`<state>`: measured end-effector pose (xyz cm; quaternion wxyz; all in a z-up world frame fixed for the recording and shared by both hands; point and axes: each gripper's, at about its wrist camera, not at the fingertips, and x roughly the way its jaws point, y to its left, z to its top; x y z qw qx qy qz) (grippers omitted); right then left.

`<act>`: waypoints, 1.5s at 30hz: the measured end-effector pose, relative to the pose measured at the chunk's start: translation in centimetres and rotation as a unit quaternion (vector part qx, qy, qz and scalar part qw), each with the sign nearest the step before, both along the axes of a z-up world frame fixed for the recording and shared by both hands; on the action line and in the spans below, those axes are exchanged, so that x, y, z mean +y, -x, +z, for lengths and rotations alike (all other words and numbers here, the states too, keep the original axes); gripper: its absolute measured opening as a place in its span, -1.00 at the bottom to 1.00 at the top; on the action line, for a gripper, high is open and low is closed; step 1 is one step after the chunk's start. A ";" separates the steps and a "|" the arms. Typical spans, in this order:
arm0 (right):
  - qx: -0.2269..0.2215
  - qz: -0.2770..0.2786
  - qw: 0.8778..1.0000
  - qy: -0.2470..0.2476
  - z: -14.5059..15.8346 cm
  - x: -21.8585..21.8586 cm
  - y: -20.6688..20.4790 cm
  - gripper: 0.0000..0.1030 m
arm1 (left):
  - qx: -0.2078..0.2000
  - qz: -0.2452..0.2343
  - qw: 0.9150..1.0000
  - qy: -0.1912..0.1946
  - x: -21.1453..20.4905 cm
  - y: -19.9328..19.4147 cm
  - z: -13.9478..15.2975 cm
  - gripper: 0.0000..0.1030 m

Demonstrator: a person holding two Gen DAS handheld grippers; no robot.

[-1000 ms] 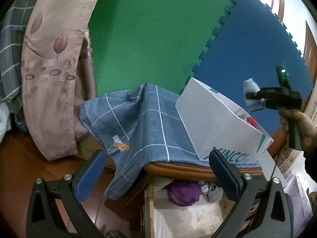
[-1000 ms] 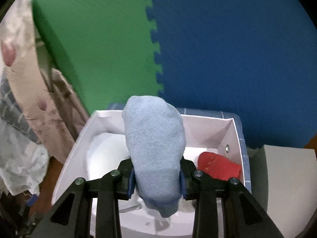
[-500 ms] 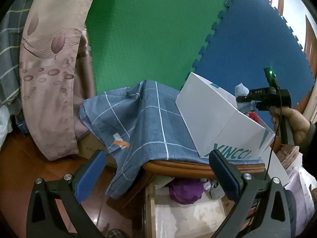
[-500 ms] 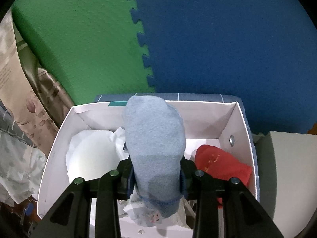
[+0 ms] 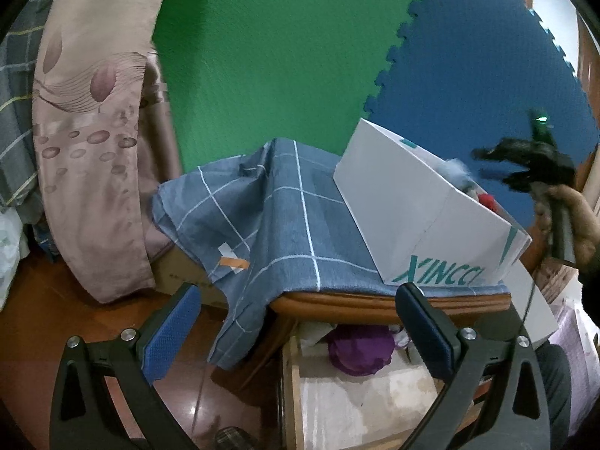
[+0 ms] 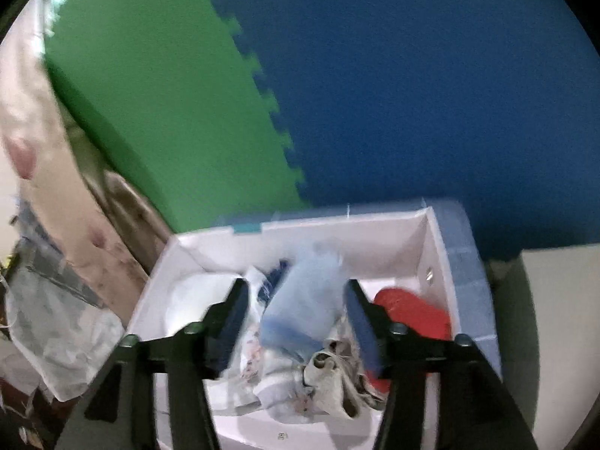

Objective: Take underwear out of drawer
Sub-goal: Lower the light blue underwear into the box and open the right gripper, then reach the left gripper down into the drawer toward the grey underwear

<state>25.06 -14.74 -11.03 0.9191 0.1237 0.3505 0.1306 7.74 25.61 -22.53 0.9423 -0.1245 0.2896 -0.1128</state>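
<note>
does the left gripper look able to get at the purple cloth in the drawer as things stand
Probably yes. The left gripper is open and empty, the drawer below it is pulled out, and the purple cloth lies uncovered near the back, just under the tabletop edge, which may crowd the approach.

I see a wooden cabinet top [image 5: 337,302] with a rounded orange-brown edge, draped in a blue checked cloth [image 5: 285,225] that hangs off its left corner. On the cloth, toward the right, sits a white cardboard box [image 5: 412,217] with teal lettering. Below the edge, a wooden drawer [image 5: 288,382] stands pulled open toward me, a purple bundle [image 5: 362,348] lying at its far end. At the left is a reddish-brown floor [image 5: 48,311].
</note>
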 end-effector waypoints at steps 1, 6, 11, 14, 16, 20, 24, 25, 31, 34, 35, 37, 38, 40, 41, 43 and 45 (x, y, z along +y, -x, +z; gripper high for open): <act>-0.009 0.005 1.000 0.001 0.3 -0.3 0.2 0.29 | 0.001 -0.003 1.000 -0.007 -0.3 0.0 0.0 0.99; 0.068 0.039 0.997 0.003 -1.3 0.8 -3.0 0.29 | 0.012 -0.021 0.999 -0.026 -2.5 -1.1 0.0 0.99; -0.044 0.050 0.998 -0.019 2.3 -2.0 1.6 0.29 | 0.022 -0.051 0.994 -0.096 -5.3 -1.0 -0.6 0.99; -0.069 0.060 0.996 -0.012 2.4 -5.4 5.6 0.29 | 0.036 -0.090 0.986 -0.135 -7.2 -1.0 -1.3 0.99; -0.082 0.048 0.995 -0.001 1.5 -7.5 7.8 0.33 | 0.027 -0.119 0.981 -0.151 -9.2 -0.7 -1.4 0.99; -0.085 0.014 0.996 0.012 -3.3 -12.2 13.0 0.40 | -0.053 -0.224 0.947 -0.226 -16.9 1.2 -2.4 0.99; -0.053 0.002 0.998 0.019 -8.4 -14.6 16.0 0.41 | -0.125 -0.358 0.854 -0.356 -25.5 3.3 -6.9 0.99; -0.046 0.001 0.999 0.019 -9.7 -14.9 16.7 0.41 | -0.136 -0.395 0.828 -0.375 -27.3 3.8 -8.2 0.99; -0.034 -0.024 0.999 -0.017 -13.4 -17.3 19.4 0.41 | -0.162 -0.478 0.762 -0.406 -34.0 2.7 -13.1 0.90; -0.048 -0.027 0.998 -0.037 -13.3 -17.8 19.7 0.45 | -0.139 -0.501 0.764 -0.382 -36.0 1.4 -14.2 0.83; -0.043 -0.031 0.998 -0.044 -13.5 -18.2 19.6 0.45 | -0.147 -0.515 0.763 -0.361 -36.4 1.4 -14.2 0.84; -0.039 -0.036 0.997 -0.057 -13.7 -18.4 19.2 0.45 | -0.108 -0.539 0.766 -0.332 -37.5 0.8 -14.5 0.82; -0.038 -0.037 0.997 -0.059 -13.8 -18.5 19.1 0.45 | -0.099 -0.557 0.762 -0.315 -37.8 0.8 -14.7 0.83; -0.032 -0.033 0.997 -0.063 -14.0 -18.4 18.8 0.45 | -0.059 -0.569 0.772 -0.278 -38.2 -0.3 -15.2 0.87; -0.030 -0.030 0.997 -0.064 -14.1 -18.3 18.7 0.45 | -0.048 -0.564 0.778 -0.271 -38.3 -0.9 -15.4 0.92; -0.033 -0.023 0.997 -0.063 -14.1 -17.9 18.6 0.45 | -0.062 -0.531 0.805 -0.256 -38.2 -2.2 -15.5 0.91; -0.030 -0.014 0.998 -0.057 -14.2 -17.6 18.6 0.45 | -0.070 -0.508 0.806 -0.297 -38.3 -3.0 -16.8 0.77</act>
